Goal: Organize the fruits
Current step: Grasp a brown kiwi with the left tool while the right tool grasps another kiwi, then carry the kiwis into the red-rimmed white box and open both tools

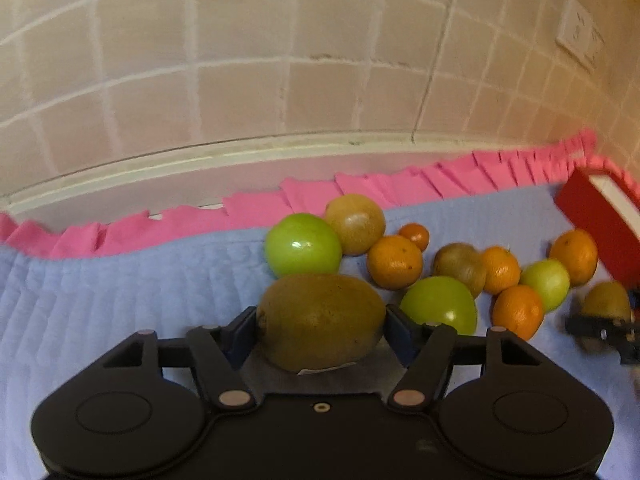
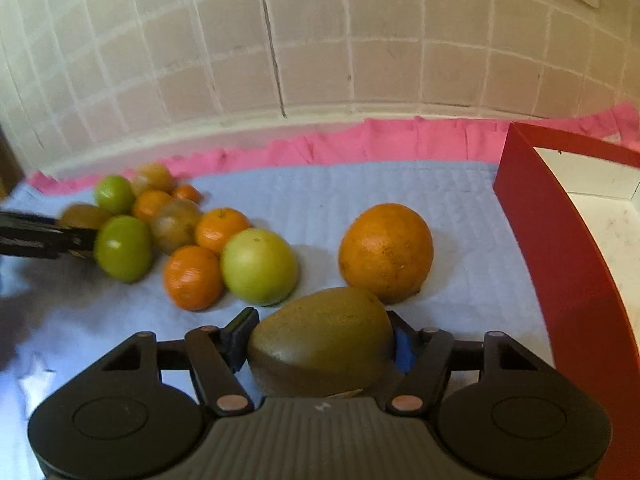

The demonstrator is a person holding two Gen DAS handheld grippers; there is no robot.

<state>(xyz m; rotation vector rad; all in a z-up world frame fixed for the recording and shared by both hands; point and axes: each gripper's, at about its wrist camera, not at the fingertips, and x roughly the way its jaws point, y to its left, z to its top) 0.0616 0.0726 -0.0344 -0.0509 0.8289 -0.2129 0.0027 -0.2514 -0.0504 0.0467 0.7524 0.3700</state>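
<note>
At the bottom centre of each wrist view, a gripper is clamped on an oval brown kiwi: the left gripper point(image 1: 321, 322) on one kiwi point(image 1: 321, 320), the right gripper point(image 2: 320, 340) on another kiwi point(image 2: 322, 338). Green apples and oranges cluster on the quilted blue surface point(image 2: 360, 184); a red-walled box point(image 2: 552, 248) fills the right edge.

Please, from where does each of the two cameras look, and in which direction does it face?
Left wrist: sits on the left gripper, facing the tiled wall; its fingers hold a kiwi; the right gripper shows at the right edge.
Right wrist: sits on the right gripper, facing the same wall, red box to its right; its fingers hold another kiwi.
Shared: the fruit pile on the blue cloth.
</note>
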